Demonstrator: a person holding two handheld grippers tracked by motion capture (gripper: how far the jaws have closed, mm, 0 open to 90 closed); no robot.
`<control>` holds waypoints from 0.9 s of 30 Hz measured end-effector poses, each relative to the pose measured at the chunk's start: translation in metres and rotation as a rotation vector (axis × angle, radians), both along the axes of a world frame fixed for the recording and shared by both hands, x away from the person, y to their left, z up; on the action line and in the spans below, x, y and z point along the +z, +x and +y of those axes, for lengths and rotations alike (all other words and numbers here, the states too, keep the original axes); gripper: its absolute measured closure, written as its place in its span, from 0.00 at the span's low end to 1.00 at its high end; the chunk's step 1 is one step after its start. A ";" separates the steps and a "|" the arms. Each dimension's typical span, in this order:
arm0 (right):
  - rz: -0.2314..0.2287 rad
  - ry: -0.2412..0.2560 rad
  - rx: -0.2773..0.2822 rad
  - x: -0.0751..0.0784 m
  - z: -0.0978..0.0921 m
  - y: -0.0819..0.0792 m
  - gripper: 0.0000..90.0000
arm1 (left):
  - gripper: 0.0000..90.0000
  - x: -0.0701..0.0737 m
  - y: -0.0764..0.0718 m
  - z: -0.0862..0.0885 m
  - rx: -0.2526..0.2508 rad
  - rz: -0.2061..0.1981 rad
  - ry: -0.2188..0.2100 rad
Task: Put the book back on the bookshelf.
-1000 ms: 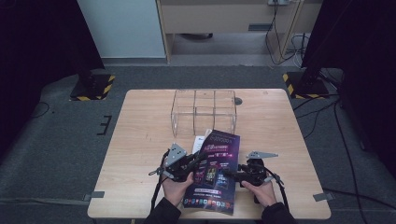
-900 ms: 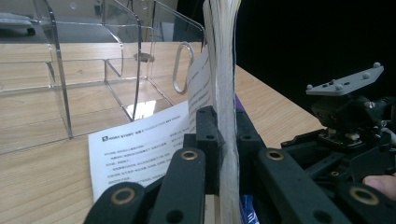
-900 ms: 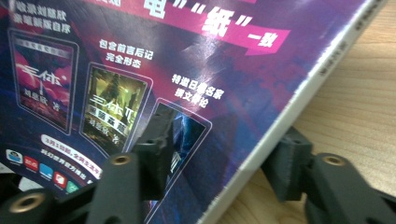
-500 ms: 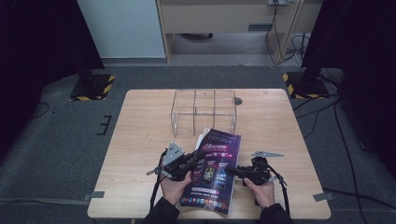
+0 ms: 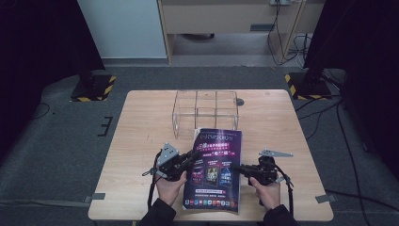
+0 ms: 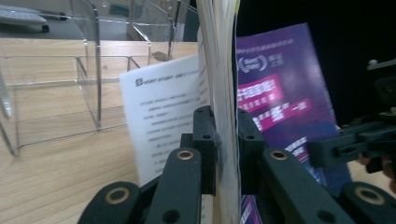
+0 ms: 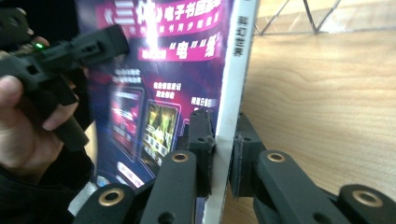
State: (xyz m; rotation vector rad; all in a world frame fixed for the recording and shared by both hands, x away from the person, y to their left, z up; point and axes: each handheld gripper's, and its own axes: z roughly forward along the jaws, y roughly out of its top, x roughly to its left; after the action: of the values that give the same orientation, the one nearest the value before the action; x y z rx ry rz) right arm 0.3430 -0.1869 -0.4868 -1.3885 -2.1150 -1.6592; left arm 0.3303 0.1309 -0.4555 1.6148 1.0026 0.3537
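Observation:
A purple magazine [image 5: 216,169] is held above the near half of the wooden table [image 5: 141,141], its cover facing up. My left gripper [image 5: 192,155] is shut on its left page edge [image 6: 224,116]; a white printed sheet [image 6: 163,116] shows beside that edge. My right gripper [image 5: 237,168] is shut on the white spine [image 7: 233,93] at the magazine's right side. A hand holds each gripper at the table's near edge. In the right gripper view the left gripper [image 7: 112,42] appears beyond the cover [image 7: 163,79].
A clear acrylic divided box [image 5: 205,110] stands at the middle back of the table, just beyond the magazine's far edge; it also shows in the left gripper view [image 6: 70,70]. Bare tabletop lies to both sides. Stands with yellow-black bases sit on the floor behind.
The magazine has shifted slightly and its far edge sits a little nearer the acrylic box. Both grippers keep their hold.

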 end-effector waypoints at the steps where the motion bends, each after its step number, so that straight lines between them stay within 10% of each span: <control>1: -0.002 0.001 -0.002 0.002 -0.001 0.000 0.92 | 0.90 0.000 0.000 0.000 0.000 0.000 0.000; 13: -0.063 -0.019 0.022 0.019 -0.003 -0.004 0.92 | 0.78 -0.008 0.003 0.013 0.004 0.024 -0.026; 27: -0.143 -0.009 0.006 0.043 -0.006 -0.005 0.92 | 0.50 -0.030 -0.002 0.055 0.149 0.088 0.110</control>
State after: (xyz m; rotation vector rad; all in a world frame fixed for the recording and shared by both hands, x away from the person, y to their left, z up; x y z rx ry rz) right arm 0.3375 -0.1929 -0.4437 -1.3010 -2.2015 -1.7992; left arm 0.3287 0.1854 -0.4852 1.6707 1.1925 0.4484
